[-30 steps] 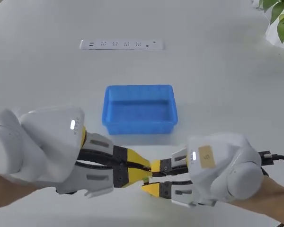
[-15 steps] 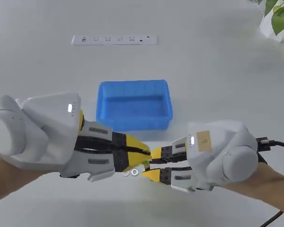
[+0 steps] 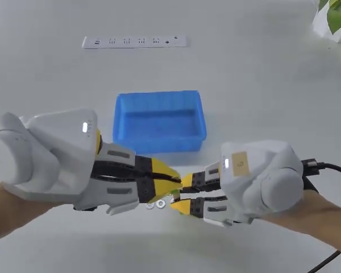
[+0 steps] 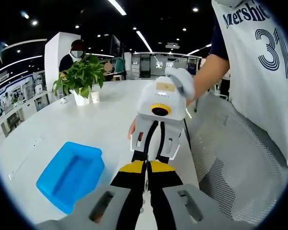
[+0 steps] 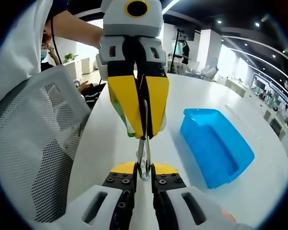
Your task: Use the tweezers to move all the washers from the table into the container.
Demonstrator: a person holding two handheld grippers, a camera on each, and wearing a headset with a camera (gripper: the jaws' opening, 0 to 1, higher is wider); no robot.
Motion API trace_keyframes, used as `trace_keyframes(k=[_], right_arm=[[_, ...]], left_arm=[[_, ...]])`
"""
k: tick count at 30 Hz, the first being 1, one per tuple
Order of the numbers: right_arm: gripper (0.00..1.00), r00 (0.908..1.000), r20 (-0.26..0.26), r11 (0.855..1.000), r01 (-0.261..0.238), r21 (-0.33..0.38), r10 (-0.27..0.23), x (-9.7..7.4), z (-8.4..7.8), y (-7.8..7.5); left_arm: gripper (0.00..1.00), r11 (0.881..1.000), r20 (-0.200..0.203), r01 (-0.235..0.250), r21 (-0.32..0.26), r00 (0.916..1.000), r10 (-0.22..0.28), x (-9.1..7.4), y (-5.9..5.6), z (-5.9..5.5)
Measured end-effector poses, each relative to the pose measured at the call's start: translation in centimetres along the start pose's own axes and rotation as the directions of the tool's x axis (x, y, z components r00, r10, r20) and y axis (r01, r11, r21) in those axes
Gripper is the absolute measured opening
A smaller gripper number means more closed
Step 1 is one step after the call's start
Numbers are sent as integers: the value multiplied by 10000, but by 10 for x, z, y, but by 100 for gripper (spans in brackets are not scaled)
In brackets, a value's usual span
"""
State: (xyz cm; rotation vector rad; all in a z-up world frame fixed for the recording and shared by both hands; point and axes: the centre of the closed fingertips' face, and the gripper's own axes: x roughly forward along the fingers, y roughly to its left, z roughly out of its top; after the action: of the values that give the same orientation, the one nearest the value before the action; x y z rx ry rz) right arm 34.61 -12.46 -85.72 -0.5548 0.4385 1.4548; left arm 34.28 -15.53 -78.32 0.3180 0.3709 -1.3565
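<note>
A broad white table (image 3: 261,85) fills the room's foreground. A power strip (image 3: 134,41) lies on its far side, a potted plant (image 4: 80,76) stands at its far corner, and a grey mesh chair (image 5: 33,139) stands beside it. Strip lights (image 4: 117,6) cross the dark ceiling above it.

White left tool (image 3: 173,187), white right tool (image 3: 181,197), black cable (image 3: 328,168)

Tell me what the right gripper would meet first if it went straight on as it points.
Probably the left gripper: its yellow jaws face it head-on, with the tweezers bridging the two.
</note>
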Motion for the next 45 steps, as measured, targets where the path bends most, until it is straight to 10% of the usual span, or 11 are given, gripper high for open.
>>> trace_keyframes(k=[45], right_arm=[[12, 9991, -243, 9991, -342, 254, 348, 9, -8, 2]], left_arm=[[5, 10000, -227, 46, 23, 9997, -46, 2, 1, -3]])
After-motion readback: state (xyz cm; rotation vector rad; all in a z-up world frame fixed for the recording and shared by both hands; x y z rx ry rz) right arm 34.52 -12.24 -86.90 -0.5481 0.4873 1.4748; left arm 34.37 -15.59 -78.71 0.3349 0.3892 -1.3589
